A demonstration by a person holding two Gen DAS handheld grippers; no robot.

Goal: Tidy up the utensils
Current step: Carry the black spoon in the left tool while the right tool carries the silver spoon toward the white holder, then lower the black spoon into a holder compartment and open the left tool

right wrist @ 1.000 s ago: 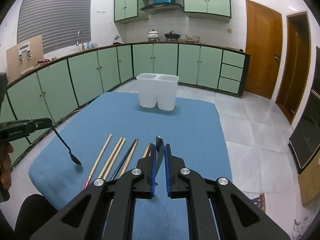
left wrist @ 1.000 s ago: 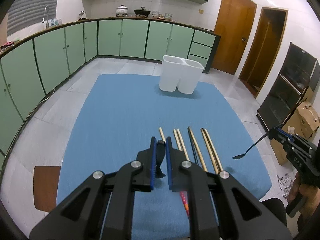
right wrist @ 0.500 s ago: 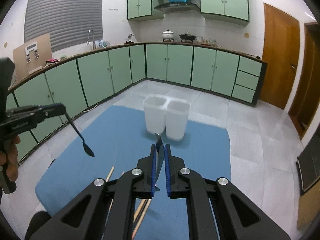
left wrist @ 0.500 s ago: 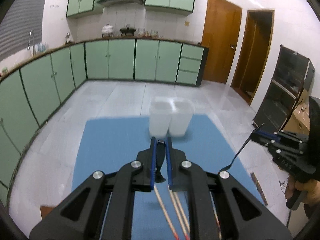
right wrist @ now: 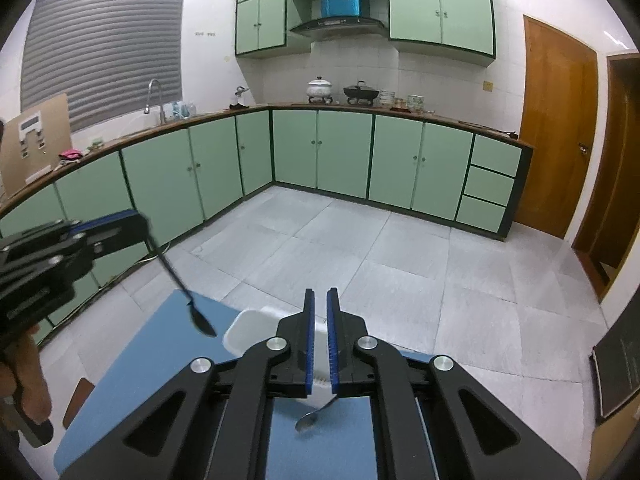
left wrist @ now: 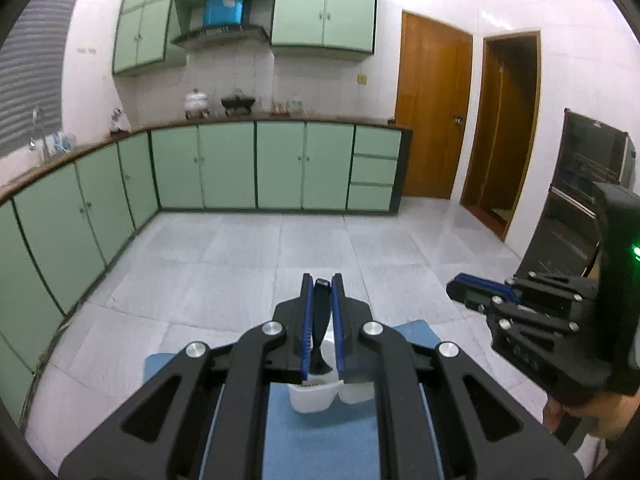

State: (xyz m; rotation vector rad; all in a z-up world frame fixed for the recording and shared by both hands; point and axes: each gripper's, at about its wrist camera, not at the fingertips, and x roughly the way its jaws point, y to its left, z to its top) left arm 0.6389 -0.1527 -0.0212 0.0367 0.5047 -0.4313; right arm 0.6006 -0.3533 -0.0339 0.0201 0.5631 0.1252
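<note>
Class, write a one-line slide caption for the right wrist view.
Right claw above the white utensil holder, a silver spoon below it; left claw carries a dark spoon.

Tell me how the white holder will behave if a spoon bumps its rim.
The white holder looks like thin plastic, so probably light and apt to slide on the blue mat. It seems to narrow toward its base, so a knock near the rim might tip it.

Blue tabletop [right wrist: 132,364], seen from above. White two-part holder [right wrist: 250,330] standing near the far edge. Silver spoon [right wrist: 310,422] down just in front of holder, though contact with tabletop unclear.
</note>
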